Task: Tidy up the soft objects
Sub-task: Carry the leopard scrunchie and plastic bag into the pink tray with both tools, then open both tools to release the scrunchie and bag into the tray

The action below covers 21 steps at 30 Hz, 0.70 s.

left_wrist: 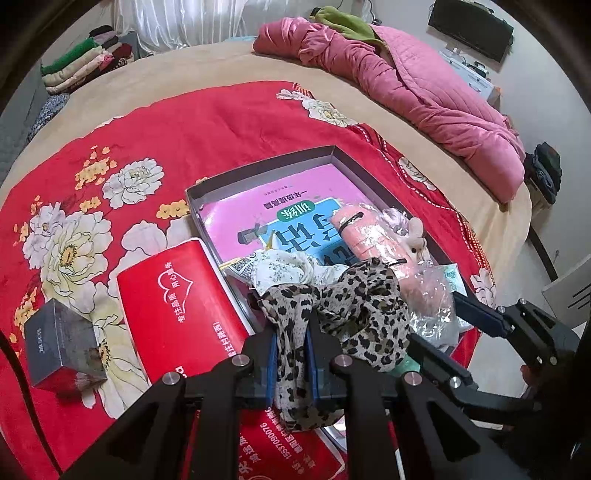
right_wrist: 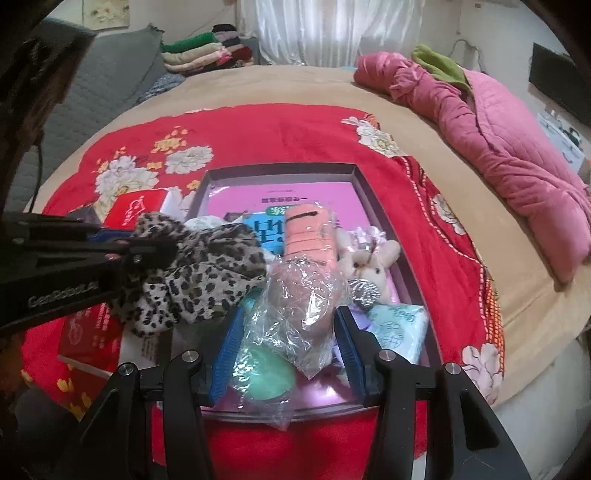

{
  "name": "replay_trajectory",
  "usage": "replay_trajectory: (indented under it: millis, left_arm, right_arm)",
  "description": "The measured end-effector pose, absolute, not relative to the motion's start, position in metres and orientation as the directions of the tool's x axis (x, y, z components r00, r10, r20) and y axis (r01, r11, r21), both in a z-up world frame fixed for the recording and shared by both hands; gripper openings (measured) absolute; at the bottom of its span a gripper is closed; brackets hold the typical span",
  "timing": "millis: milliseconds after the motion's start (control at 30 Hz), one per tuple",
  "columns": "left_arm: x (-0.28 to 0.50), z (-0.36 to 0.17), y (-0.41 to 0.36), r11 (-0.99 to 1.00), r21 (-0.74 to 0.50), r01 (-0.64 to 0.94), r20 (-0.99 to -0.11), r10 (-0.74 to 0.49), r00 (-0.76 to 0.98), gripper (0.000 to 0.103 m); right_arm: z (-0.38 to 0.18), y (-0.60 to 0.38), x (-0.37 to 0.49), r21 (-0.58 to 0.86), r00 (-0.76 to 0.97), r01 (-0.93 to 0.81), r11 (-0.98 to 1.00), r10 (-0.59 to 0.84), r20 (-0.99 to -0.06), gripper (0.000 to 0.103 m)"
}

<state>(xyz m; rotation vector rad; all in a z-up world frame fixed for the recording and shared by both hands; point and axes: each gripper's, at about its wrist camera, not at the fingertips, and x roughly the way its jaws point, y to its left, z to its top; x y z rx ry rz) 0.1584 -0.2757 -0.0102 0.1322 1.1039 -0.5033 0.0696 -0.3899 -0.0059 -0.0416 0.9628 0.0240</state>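
Over the grey tray's (right_wrist: 373,206) near end: left tongs (left_wrist: 291,343) clamped tight on leopard-print scarf (left_wrist: 354,310), bunched. Right tongs (right_wrist: 291,332) wide apart, straddling bagged carrot plush (right_wrist: 310,236); its long axis runs away from camera.

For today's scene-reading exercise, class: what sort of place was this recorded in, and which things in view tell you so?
Most likely a bedroom in a home. The work goes on atop a bed spread with a red floral blanket, a rumpled pink quilt lies along its far side, and folded clothes are stacked near the curtained window.
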Motion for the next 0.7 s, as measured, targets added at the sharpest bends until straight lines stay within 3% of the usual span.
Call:
replay_trajectory:
  millis: [700]
  left_arm:
    - [0.1532, -0.0097, -0.2754, 0.875, -0.152, 0.459, -0.872, -0.338, 0.355, 0.013]
  right_arm:
    - [-0.0076, -0.3894, 0.0757, -0.042, 0.597, 0.009, 0.999, -0.039, -0.801, 0.054]
